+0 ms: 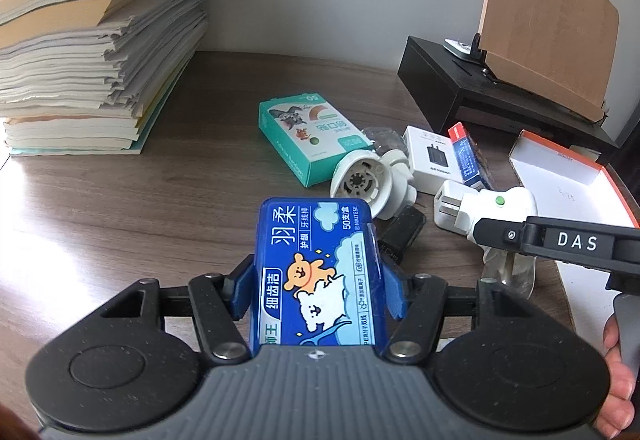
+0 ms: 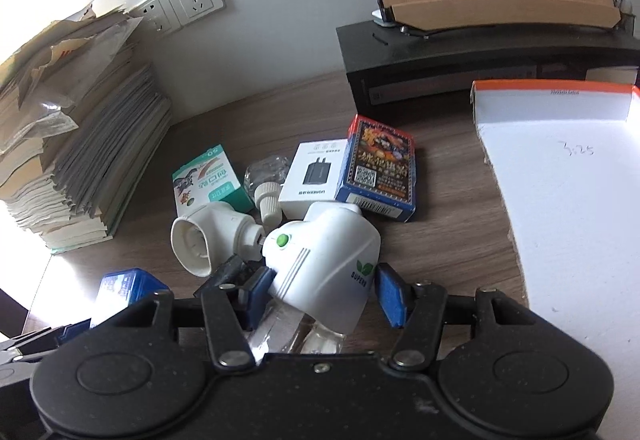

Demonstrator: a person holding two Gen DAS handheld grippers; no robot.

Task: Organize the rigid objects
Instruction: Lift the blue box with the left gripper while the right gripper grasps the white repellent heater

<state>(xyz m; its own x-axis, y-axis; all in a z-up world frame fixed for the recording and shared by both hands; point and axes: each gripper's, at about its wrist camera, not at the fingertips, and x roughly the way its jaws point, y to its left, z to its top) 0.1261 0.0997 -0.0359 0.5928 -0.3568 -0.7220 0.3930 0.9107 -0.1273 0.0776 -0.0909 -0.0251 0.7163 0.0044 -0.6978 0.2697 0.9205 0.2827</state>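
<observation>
Floss box (image 1: 316, 272) in left gripper (image 1: 316, 286) (pads clamped)

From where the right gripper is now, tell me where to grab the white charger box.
Grip the white charger box across its two long side edges, coming from above. It lies flat on the desk, wedged beside the card box, so only a top approach looks clear.

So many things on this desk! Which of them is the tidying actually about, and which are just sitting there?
Probably part of the job: blue floss box, gripped by the left gripper; white plug-in device, gripped by the right gripper; green plaster box; white charger box; card pack; open white box.
Just lying about: paper stack; wall sockets; black stand.
</observation>
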